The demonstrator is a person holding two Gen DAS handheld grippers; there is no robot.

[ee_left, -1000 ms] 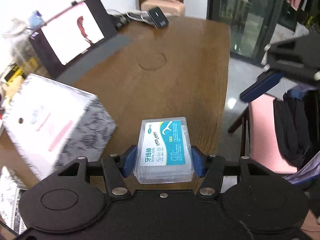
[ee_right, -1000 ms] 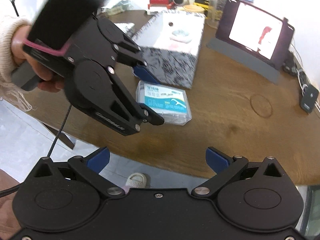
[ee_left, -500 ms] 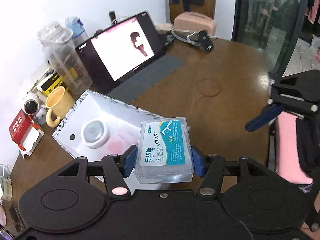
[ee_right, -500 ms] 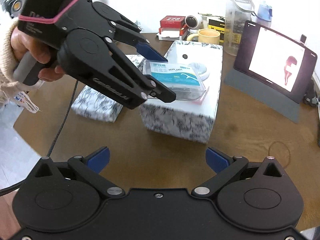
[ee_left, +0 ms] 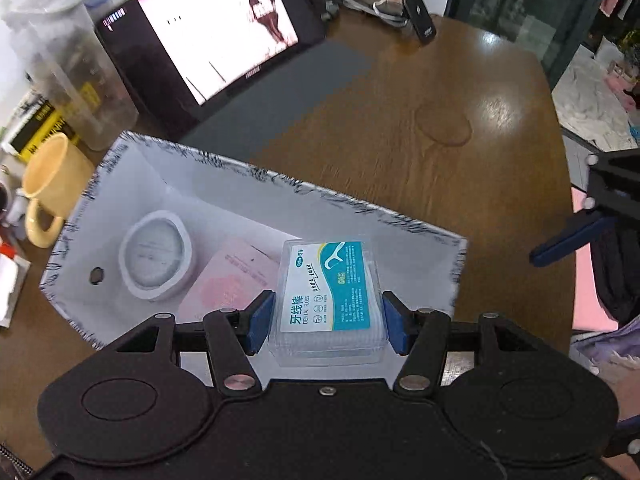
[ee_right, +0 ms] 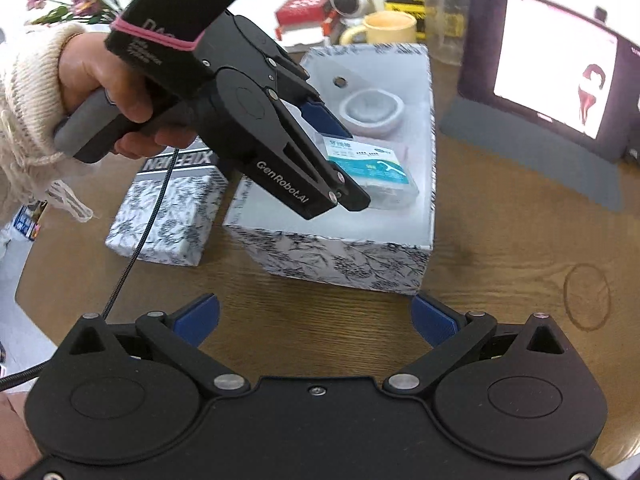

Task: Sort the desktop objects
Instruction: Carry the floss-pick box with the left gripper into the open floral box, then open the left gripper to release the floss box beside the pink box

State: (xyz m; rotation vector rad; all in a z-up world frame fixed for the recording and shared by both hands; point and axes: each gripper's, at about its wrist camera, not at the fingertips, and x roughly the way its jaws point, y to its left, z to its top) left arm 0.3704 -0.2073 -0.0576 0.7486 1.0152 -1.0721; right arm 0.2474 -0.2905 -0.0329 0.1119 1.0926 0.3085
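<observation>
Clear floss box [ee_left: 328, 300] | above patterned box [ee_left: 256, 172] | yellow mug [ee_left: 44, 188] beside

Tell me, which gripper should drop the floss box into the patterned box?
Left. The left gripper already clamps the dental floss box inside the open patterned box. The right gripper is open, empty, outside it.

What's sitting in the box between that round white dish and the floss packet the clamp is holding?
A flat pink card lies on the box floor between the round white dish and the floss packet, held by the left gripper. The left wrist view shows it best.
</observation>
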